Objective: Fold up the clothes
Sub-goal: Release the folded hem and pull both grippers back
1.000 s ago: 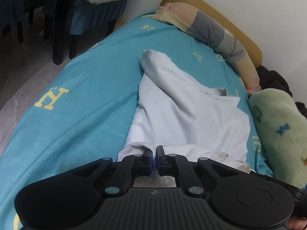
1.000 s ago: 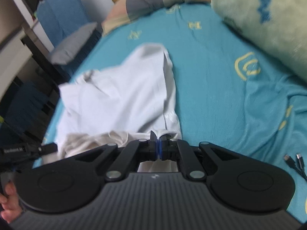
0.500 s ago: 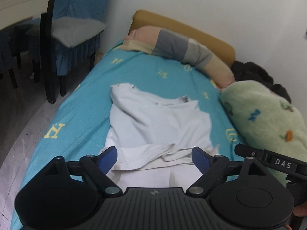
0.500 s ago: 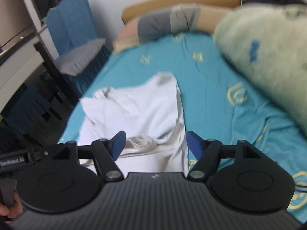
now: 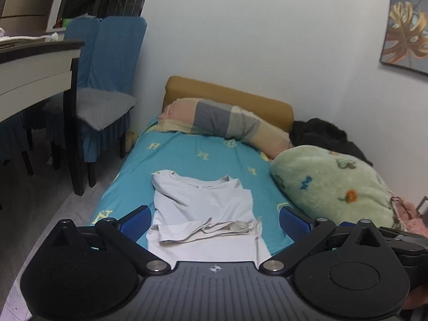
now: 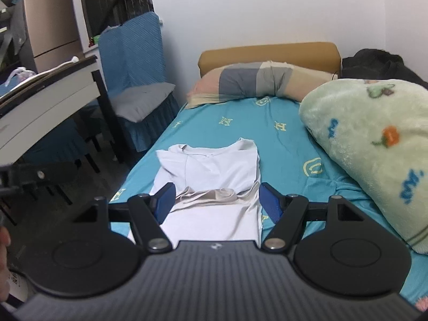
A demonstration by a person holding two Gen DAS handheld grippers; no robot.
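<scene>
Nearest the cameras, the left gripper (image 5: 214, 220) and the right gripper (image 6: 215, 200) both hang with jaws spread wide and empty, above the near end of the bed, touching nothing.

Just beyond them the white shirt (image 5: 203, 208) lies on the teal bedsheet (image 5: 192, 157), at 12 o'clock from each gripper. Its hem is doubled back into a rumpled band (image 6: 211, 194) across the middle; the collar (image 6: 198, 151) points to the far end.

The cloth looks light, limp and thin, so it should drape and slip rather than hold a crease. The likely best holds are the two near corners of the folded edge, at 11 and 1 o'clock, pinched through both layers.

Farther off, a green blanket (image 6: 374, 144) bulks at 2 o'clock, and a striped pillow (image 5: 227, 123) lies against the headboard (image 6: 267, 50).
</scene>
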